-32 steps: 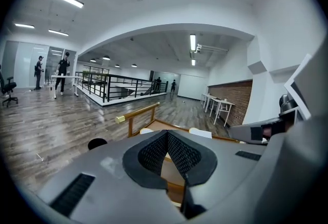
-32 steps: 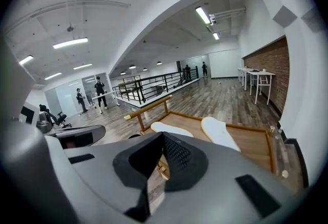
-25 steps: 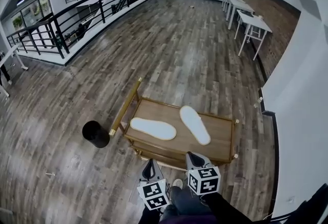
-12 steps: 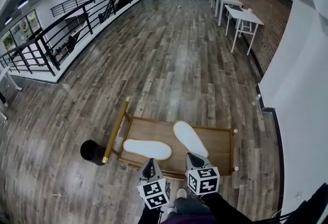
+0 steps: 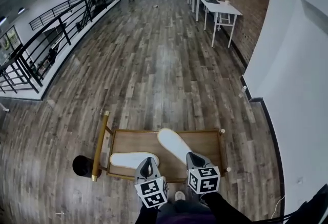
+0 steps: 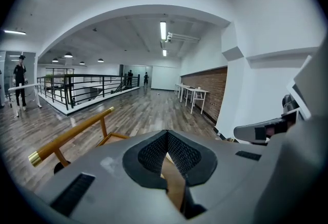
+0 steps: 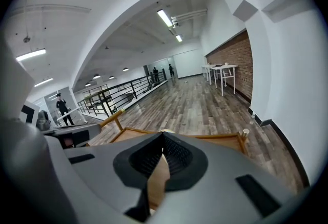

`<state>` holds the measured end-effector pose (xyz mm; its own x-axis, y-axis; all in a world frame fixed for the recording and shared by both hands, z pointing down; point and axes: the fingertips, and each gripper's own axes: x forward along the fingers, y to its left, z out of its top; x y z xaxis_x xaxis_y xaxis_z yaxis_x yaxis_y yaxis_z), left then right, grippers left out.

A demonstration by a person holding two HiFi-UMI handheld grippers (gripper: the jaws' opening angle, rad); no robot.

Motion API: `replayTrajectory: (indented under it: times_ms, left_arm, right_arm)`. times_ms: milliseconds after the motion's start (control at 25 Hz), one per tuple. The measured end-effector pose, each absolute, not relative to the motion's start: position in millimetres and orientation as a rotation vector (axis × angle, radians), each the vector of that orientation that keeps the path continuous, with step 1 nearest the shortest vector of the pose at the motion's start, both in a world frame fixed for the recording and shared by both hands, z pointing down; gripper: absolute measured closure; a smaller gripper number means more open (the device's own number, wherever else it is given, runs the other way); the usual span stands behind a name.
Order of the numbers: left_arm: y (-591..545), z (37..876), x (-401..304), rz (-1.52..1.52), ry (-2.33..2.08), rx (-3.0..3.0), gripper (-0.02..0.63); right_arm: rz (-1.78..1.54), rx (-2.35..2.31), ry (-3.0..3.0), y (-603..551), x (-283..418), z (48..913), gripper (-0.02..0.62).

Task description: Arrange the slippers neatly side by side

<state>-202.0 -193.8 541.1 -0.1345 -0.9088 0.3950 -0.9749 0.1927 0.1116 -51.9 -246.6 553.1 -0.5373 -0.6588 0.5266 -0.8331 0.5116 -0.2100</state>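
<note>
On worktop (image 5: 211,141): left slipper (image 5: 128,159) lying crosswise, right slipper (image 5: 171,143) angled. Left gripper (image 5: 148,162), right gripper (image 5: 192,157): jaws pressed together, empty.

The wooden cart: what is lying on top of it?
The left slipper lies crosswise, the right slipper slanted. The left gripper and right gripper cover their near ends.

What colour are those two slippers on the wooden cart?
Both white: left slipper, right slipper. Head view.

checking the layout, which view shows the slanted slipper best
The head view: the slanted slipper lies almost whole on the wooden cart. Both gripper views show cart wood but no clear slipper.
</note>
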Motion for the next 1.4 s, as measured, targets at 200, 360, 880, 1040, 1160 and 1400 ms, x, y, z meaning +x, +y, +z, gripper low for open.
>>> replayTrajectory:
  times_ms: [200, 360, 880, 1040, 1160, 1400]
  left_arm:
    - [-210.8, 540.9, -193.9, 0.27, -2.039, 1.841, 0.604]
    - [-223.5, 539.3, -198.5, 0.299, -1.981, 1.911, 0.604]
    - [-244.2, 562.4, -231.9, 0.347, -1.82, 2.026, 0.604]
    - [-251.1, 565.2, -226.2, 0.344, -1.791, 2.047, 0.604]
    - [-254.4, 561.1, -222.1, 0.346, -1.787, 2.056, 0.604]
    - [-255.1, 557.0, -224.2, 0.349, -1.797, 2.059, 0.604]
  right_arm:
    - [0.665, 1.33, -2.32, -254.5, -37.8, 557.8, 0.597]
    - [0.687, 1.401, -2.274, -258.9, -40.1, 559.4, 0.597]
    - [0.732, 1.416, -2.269, -266.8, -91.7, 570.4, 0.597]
    - [0.707, 1.416, -2.248, -271.2, -92.5, 571.7, 0.597]
    - [0.711, 1.389, -2.274, -276.9, -91.1, 568.7, 0.597]
    - [0.653, 1.156, -2.346, -293.5, -102.2, 576.4, 0.597]
